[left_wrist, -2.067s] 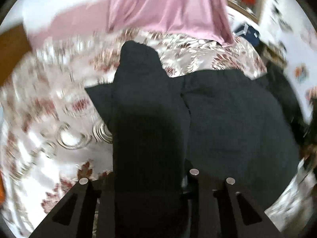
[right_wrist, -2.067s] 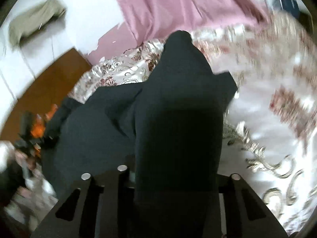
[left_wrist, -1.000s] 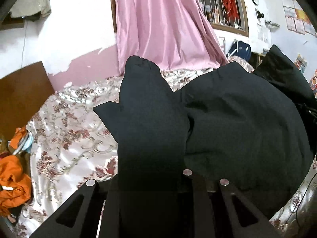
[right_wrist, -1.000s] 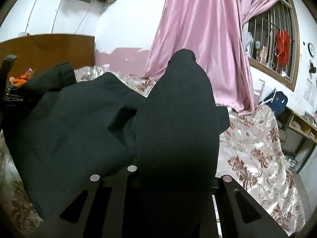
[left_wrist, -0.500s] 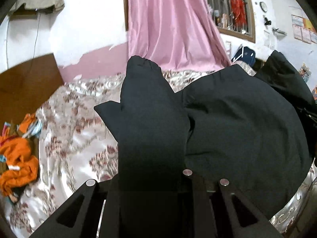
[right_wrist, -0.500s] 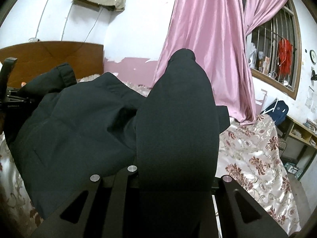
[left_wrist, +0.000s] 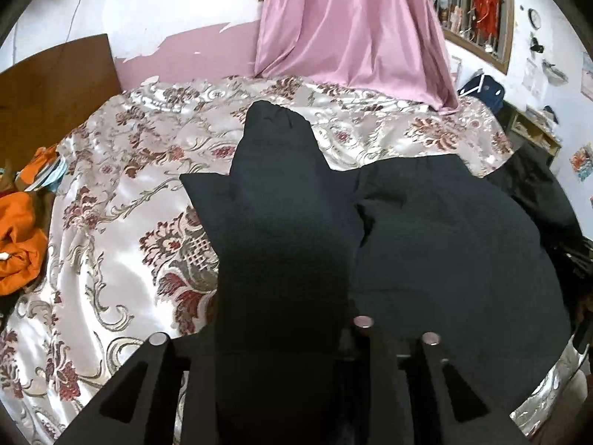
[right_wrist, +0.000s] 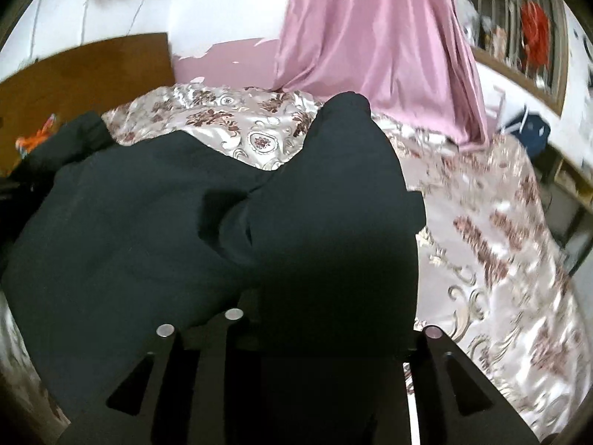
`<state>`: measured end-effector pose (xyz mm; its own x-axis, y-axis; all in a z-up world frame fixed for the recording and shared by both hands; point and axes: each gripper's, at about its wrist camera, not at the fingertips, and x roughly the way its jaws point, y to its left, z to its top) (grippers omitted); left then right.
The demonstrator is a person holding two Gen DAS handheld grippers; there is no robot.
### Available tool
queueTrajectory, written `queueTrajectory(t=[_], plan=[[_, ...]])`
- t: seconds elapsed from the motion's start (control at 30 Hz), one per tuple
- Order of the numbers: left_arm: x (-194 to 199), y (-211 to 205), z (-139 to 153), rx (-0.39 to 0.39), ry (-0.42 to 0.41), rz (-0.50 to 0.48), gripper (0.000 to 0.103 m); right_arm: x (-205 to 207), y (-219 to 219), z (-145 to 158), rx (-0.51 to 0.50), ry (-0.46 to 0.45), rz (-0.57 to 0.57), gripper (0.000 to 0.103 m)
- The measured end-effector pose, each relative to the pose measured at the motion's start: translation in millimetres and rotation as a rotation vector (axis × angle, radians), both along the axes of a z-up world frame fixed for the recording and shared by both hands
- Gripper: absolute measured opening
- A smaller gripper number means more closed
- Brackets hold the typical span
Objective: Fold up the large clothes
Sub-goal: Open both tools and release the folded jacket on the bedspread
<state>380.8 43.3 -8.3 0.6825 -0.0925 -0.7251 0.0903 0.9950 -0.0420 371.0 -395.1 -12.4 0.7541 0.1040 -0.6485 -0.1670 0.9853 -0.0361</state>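
In the left wrist view, an orange cloth (left_wrist: 18, 237) lies far to the left of the fingers, at the edge of the floral bedspread (left_wrist: 122, 200). The left gripper (left_wrist: 281, 333) has a thick fold of the black garment (left_wrist: 444, 244) between its fingers — the fold stands up ahead of them and hides their tips, and the jaws are opening. To the right of the fingers the rest of the garment spreads over the bedspread.

In the right wrist view, the garment's bulk lies to the left of the fingers. The right gripper (right_wrist: 326, 326) also has a raised fold between its opening jaws — whether the pads still press on it cannot be told. Bedspread shows to the right, a pink curtain (right_wrist: 370, 37) beyond.
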Motion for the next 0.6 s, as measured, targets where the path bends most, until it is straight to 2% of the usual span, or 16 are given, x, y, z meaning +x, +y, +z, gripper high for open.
queueTrajectory(t=[0.07,0.13,0.2,0.23,0.3,0.37,0.43,0.53,0.6], plan=[[0,2,-2,-0.018,0.023,0.024,0.035,-2,0,-2,-0.004,0.012,-0.002,0.028],[2,5,-2,-0.029,0.053,0.059,0.044,-3,2,-3,-0.009,0.03,-0.006,0.034],[2,8,-2,-0.021,0.078,0.095,0.06,-3,0,-2,0.0,0.044,-0.013,0.037],[0,10,0,-0.02,0.08,0.11,0.063,-4,-2,-2,0.004,0.049,-0.021,0.04],[-4,14,5,-0.03,0.07,0.131,0.077,-9,-6,1,0.011,0.05,-0.045,0.046],[-12,20,13,-0.05,0.043,0.152,0.086,-10,-7,4,0.016,0.047,-0.063,0.053],[-19,23,20,-0.071,0.021,0.157,0.087,-14,-9,9,0.024,0.038,-0.077,0.065],[-28,24,31,-0.092,0.007,0.156,0.09,-23,-12,17,0.048,0.011,-0.09,0.075],[-35,24,38,-0.1,-0.006,0.156,0.091,-33,-12,27,0.051,-0.029,-0.095,0.076]])
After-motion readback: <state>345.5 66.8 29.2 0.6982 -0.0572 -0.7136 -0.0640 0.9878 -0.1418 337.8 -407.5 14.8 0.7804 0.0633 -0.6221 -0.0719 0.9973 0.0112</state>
